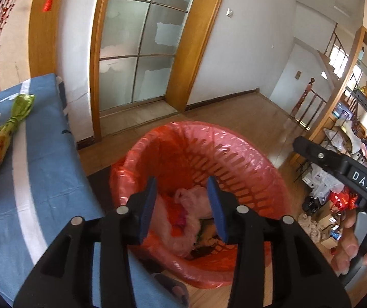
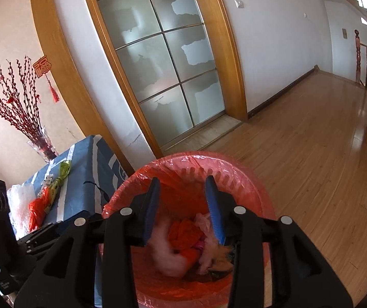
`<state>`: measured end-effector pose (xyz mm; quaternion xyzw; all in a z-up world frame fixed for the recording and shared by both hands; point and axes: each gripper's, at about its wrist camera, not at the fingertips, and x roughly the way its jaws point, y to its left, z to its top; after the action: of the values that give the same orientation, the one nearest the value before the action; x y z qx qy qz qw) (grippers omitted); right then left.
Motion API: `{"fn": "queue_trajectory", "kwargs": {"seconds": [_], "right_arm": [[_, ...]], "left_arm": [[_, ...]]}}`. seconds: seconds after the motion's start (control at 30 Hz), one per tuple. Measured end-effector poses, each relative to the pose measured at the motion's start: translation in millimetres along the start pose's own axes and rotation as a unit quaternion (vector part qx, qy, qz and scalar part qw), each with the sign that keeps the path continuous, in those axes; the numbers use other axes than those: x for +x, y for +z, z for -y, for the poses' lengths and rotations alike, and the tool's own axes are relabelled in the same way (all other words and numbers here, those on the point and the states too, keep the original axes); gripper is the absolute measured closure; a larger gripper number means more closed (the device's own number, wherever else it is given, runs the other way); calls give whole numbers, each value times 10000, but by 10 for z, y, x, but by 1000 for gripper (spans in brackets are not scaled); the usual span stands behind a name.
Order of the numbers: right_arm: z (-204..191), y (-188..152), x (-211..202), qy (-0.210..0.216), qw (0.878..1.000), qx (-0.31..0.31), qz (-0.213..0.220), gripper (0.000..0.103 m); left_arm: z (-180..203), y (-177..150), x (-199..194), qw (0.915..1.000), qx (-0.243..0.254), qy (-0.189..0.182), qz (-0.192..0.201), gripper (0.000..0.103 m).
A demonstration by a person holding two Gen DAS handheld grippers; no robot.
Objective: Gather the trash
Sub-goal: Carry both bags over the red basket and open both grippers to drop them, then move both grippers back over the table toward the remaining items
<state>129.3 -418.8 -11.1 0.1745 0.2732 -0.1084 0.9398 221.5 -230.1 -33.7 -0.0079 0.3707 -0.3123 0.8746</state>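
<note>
A round red bin (image 1: 224,159) lined with a thin red bag stands on the wood floor beside the table. My left gripper (image 1: 181,187) hangs open just above its mouth, with nothing between the blue pads. Crumpled pink plastic (image 1: 191,200) and orange scraps lie inside. My right gripper (image 2: 182,183) is open over the same bin (image 2: 191,157); below it a pale pink bag (image 2: 168,254) is blurred beside an orange piece (image 2: 183,233). A green and orange wrapper (image 1: 9,125) (image 2: 55,187) lies on the table.
The table wears a blue cloth (image 1: 42,179) (image 2: 86,179) and also bears clear bubble wrap (image 2: 20,200). A vase of red branches (image 2: 39,146) stands behind it. A frosted glass door (image 1: 137,46) faces me. Cluttered shelves (image 1: 337,138) line the right. A person's fingers (image 1: 347,241) grip the right tool.
</note>
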Motion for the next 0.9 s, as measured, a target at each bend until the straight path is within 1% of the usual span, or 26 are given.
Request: {"fn": "queue_trajectory", "kwargs": {"seconds": [0.1, 0.13, 0.17, 0.2, 0.27, 0.3, 0.33, 0.43, 0.47, 0.53, 0.63, 0.73, 0.8, 0.87, 0.9], "right_arm": [[-71, -11, -34, -102, 9998, -167, 66, 65], [-94, -7, -37, -110, 9997, -198, 82, 65], [-129, -6, -40, -115, 9996, -233, 96, 65], [-178, -4, -42, -110, 9995, -282, 110, 65], [-285, -12, -39, -65, 9991, -396, 134, 65], [-340, -20, -33, -34, 9989, -445, 135, 65], [-430, -33, -22, 27, 9985, -524, 127, 65], [-743, -83, 20, 246, 9965, -799, 71, 65], [-877, -103, 41, 350, 9952, -913, 41, 65], [-1124, -145, 75, 540, 9925, -1100, -8, 65], [-1544, -221, 139, 875, 9864, -1384, -119, 65], [-2021, -333, 215, 1247, 9783, -1638, -234, 65], [-2263, -396, 257, 1386, 9738, -1782, -277, 65], [-2588, -480, 358, 1584, 9675, -1930, -409, 65], [-2732, -512, 413, 1672, 9646, -1980, -492, 65]], "left_arm": [[-105, -32, -142, 9995, 29, 268, 160, 62], [-130, -48, -197, 9992, 35, 336, 208, 60], [-185, -68, -280, 9984, 38, 470, 296, 55], [-221, -79, -349, 9974, 38, 621, 360, 54], [-342, -104, -519, 9944, 26, 924, 515, 53], [-400, -118, -604, 9932, 0, 1014, 574, 53], [-464, -127, -670, 9921, -18, 1094, 617, 53], [-748, -192, -924, 9852, -101, 1523, 777, 52], [-888, -220, -1028, 9824, -205, 1668, 821, 52], [-1103, -274, -1184, 9784, -416, 1817, 888, 52], [-1488, -367, -1471, 9680, -769, 2170, 994, 52], [-1887, -495, -1785, 9528, -1130, 2612, 1061, 52], [-2063, -559, -1956, 9452, -1311, 2767, 1134, 52], [-2258, -628, -2122, 9370, -1489, 2913, 1225, 48], [-2353, -657, -2196, 9328, -1551, 2999, 1260, 48]]}}
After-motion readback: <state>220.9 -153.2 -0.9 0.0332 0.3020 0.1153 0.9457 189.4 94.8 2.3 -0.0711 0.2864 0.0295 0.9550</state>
